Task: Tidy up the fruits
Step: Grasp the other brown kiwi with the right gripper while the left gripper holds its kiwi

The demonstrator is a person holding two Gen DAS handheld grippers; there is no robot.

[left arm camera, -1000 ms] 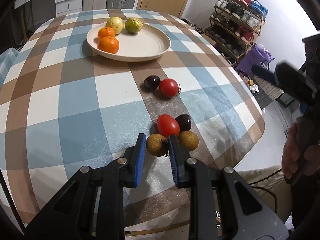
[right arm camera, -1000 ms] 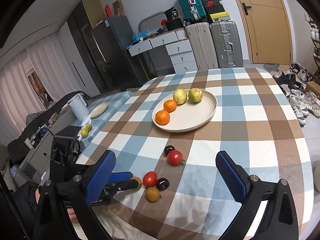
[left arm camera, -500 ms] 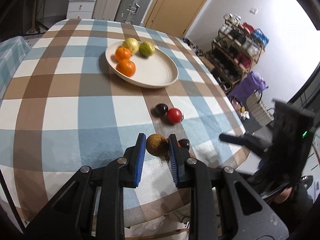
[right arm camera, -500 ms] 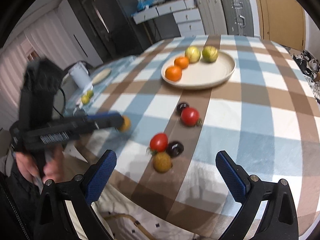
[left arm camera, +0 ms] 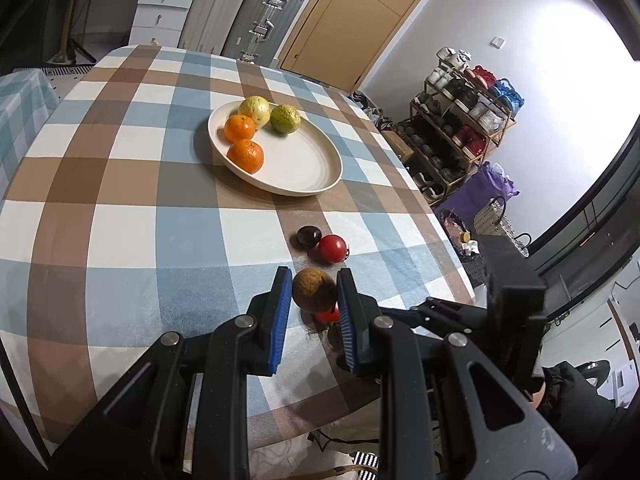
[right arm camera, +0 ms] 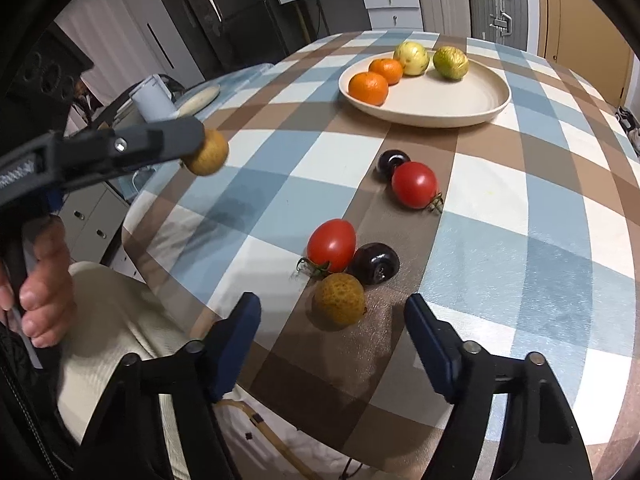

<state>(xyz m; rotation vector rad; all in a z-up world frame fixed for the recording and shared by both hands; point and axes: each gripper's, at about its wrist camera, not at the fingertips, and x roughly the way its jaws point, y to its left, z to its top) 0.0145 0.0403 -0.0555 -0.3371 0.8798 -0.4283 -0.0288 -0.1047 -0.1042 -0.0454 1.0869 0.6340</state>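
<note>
My left gripper [left arm camera: 311, 292] is shut on a brown longan [left arm camera: 314, 290] and holds it above the table; this longan also shows in the right wrist view [right arm camera: 208, 152]. My right gripper [right arm camera: 332, 320] is open, low over the table's near edge, with a second longan [right arm camera: 339, 299] between its fingers, untouched. Beside that lie a red tomato [right arm camera: 331, 245] and a dark plum [right arm camera: 375, 263]. Farther on lie another tomato [right arm camera: 414, 185] and plum [right arm camera: 393, 162]. The cream plate [right arm camera: 448, 108] holds two oranges [right arm camera: 368, 88] and two green-yellow fruits [right arm camera: 450, 63].
The table has a blue, brown and white checked cloth [left arm camera: 120, 220]. The right gripper's body [left arm camera: 508, 296] stands at the table's right edge in the left wrist view. A shoe rack [left arm camera: 460, 120] and suitcases [left arm camera: 260, 12] stand beyond the table.
My left gripper has lifted the longan off the table and carried it up and away from the fruit cluster. My right gripper has come down close to the second longan.
</note>
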